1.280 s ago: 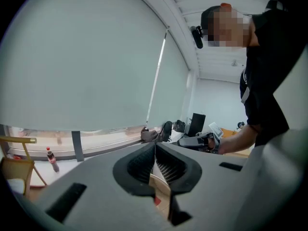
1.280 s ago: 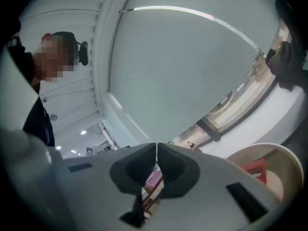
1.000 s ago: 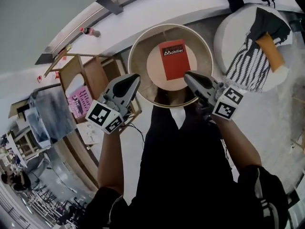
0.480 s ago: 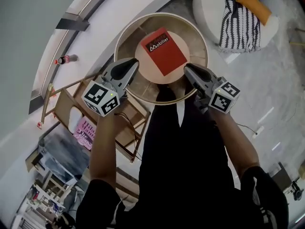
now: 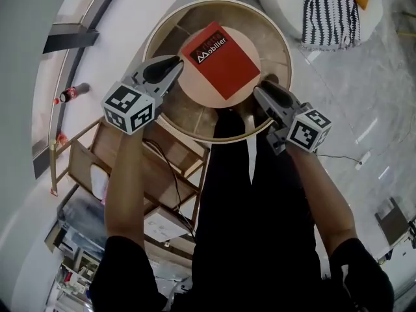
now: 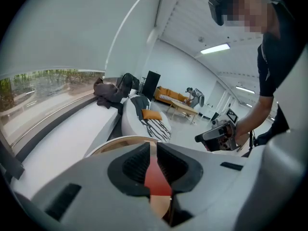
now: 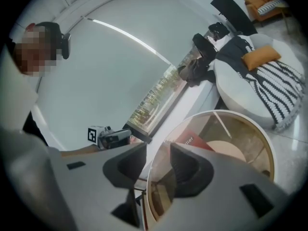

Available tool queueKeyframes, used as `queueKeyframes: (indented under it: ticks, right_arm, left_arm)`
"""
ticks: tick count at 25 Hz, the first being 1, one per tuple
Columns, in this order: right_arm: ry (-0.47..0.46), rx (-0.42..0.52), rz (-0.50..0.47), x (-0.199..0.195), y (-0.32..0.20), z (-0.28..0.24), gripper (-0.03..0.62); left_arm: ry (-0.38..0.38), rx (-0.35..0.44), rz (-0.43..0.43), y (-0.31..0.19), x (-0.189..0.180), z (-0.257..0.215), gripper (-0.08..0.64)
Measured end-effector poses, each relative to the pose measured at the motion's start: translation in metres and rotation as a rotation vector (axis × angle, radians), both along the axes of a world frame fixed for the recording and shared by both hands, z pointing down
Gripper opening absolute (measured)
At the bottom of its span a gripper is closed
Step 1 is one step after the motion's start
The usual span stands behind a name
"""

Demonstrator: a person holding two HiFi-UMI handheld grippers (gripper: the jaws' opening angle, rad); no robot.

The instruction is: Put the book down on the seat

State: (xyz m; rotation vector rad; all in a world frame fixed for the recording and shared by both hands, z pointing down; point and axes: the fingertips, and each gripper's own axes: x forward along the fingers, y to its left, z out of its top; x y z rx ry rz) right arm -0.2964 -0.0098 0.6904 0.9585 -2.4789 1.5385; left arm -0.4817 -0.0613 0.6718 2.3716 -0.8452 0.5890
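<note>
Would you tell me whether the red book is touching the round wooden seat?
Touching. The head view shows the red book lying flat on the pale centre disc of the round wooden seat.

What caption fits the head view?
Red book lies flat on the round seat; left tongs shut beside it, right tongs opening with nothing between them.

Head view looks steeply down; both gripper views look low across the round seat [image 5: 276, 51] — shared by all.
</note>
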Motion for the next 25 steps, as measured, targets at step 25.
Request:
queueKeyframes:
  ticks: [25]
  right_arm:
    - [0.036,-0.374,0.382,-0.007,0.042,0.18,0.16]
  left_arm:
    - [-0.246,-0.331,0.226,-0.061,-0.015,0.213,0.127]
